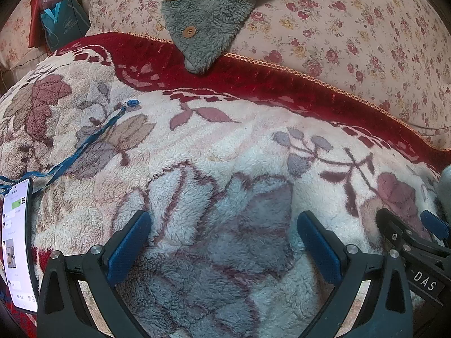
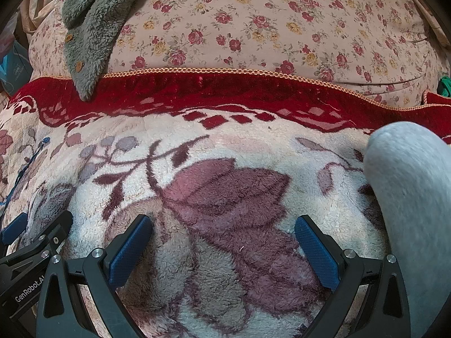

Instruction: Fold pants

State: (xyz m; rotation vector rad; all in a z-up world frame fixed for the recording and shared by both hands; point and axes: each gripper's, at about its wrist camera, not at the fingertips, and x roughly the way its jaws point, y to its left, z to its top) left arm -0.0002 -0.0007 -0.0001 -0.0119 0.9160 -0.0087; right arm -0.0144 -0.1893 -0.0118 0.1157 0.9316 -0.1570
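Left gripper [image 1: 224, 242] hangs over the fleece blanket [image 1: 211, 152] with jaws spread wide and nothing between the blue pads; right gripper [image 2: 224, 243] likewise gapes wide and empty above a maroon leaf print, and it also appears at 4 o'clock in the left view. The pants cannot be picked out with certainty: a pale grey soft mass [image 2: 411, 197] sits at 3 o'clock in the right view, just beside the right finger, identity unclear. A grey-green fleece garment with wooden buttons [image 1: 203, 14] lies at 12 o'clock across the floral quilt [image 1: 352, 28] and onto the blanket's red border; a lit phone [image 1: 18, 242] on a blue lanyard [image 1: 84, 146] rests at 9 o'clock.
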